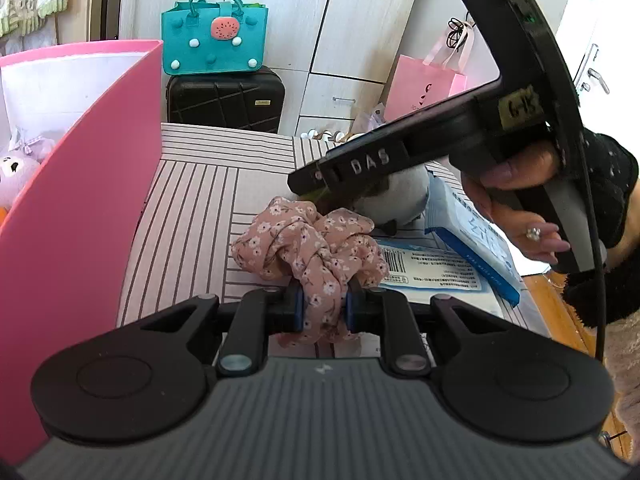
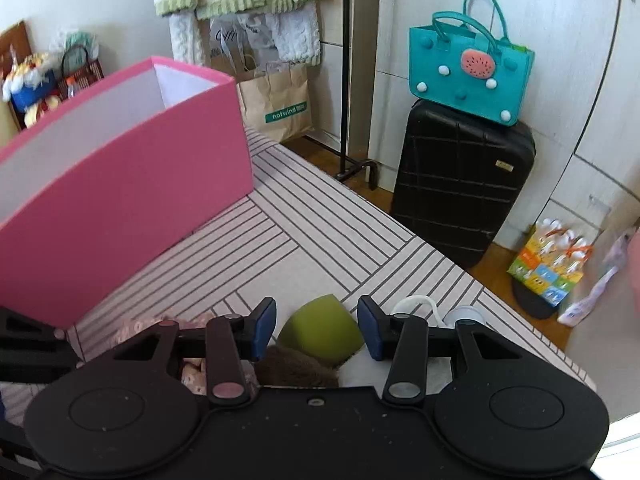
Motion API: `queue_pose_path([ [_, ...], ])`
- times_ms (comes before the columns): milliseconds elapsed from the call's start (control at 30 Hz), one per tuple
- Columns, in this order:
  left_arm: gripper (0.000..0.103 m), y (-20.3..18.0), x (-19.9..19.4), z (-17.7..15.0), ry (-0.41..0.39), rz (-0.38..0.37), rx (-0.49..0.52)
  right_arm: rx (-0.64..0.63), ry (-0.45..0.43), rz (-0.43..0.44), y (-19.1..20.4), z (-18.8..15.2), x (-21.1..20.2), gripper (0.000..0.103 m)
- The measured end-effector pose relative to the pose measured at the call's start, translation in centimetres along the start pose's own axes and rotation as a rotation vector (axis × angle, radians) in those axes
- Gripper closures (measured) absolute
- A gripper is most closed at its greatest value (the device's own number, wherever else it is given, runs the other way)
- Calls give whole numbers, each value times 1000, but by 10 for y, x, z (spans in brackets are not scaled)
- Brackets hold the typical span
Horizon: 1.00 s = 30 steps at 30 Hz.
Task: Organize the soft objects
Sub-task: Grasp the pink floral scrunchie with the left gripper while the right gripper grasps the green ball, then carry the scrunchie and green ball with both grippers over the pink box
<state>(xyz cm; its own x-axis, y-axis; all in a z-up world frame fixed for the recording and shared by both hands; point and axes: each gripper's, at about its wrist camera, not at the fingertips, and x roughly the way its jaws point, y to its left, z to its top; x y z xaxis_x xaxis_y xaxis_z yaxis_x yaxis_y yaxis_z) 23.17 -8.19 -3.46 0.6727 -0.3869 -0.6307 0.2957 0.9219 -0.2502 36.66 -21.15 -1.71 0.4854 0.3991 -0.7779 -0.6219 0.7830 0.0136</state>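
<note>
A striped pink bedspread (image 2: 320,240) carries everything. Largest on it is the pink box (image 2: 120,184), open at the top, at the left of both views. Beyond the bed's edge a black suitcase (image 2: 464,184) stands on the floor with a teal handbag (image 2: 468,76) on top. A blue-and-white packet (image 1: 460,248) lies flat near the bed's right side, with a grey plush toy (image 1: 404,196) just behind the floral scrunchie (image 1: 312,248). The left gripper (image 1: 323,312) is clamped tight on the scrunchie's near loop — the rest bunches on the spread. The right gripper (image 2: 317,328) stands partly apart, gripping nothing, a green rounded piece (image 2: 320,332) and brown fur (image 2: 296,368) below its gap.
</note>
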Motion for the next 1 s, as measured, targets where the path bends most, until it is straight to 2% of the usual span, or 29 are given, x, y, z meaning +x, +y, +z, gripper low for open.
queue_pose_path([
  [67, 85, 2, 0, 0, 0, 1, -5, -32, 8, -19, 6, 0, 1, 46],
  [233, 85, 2, 1, -2, 6, -7, -8, -126, 25, -110, 20, -1, 8, 45],
  [367, 85, 2, -1, -3, 4, -11, -3, -144, 17, -129, 24, 0, 6, 52],
  [533, 86, 3, -7, -4, 0, -19, -3, -80, -36, -61, 23, 3, -7, 53],
  [700, 85, 2, -18, -9, -17, -20, 11, 7, -72, 47, 25, 3, -22, 53],
  [867, 86, 7, -28, -12, -7, -33, -2, 79, -81, 129, 29, -3, -35, 53],
  [1000, 86, 8, -38, -15, -1, -34, 4, 102, -80, 156, 38, -10, -45, 53],
])
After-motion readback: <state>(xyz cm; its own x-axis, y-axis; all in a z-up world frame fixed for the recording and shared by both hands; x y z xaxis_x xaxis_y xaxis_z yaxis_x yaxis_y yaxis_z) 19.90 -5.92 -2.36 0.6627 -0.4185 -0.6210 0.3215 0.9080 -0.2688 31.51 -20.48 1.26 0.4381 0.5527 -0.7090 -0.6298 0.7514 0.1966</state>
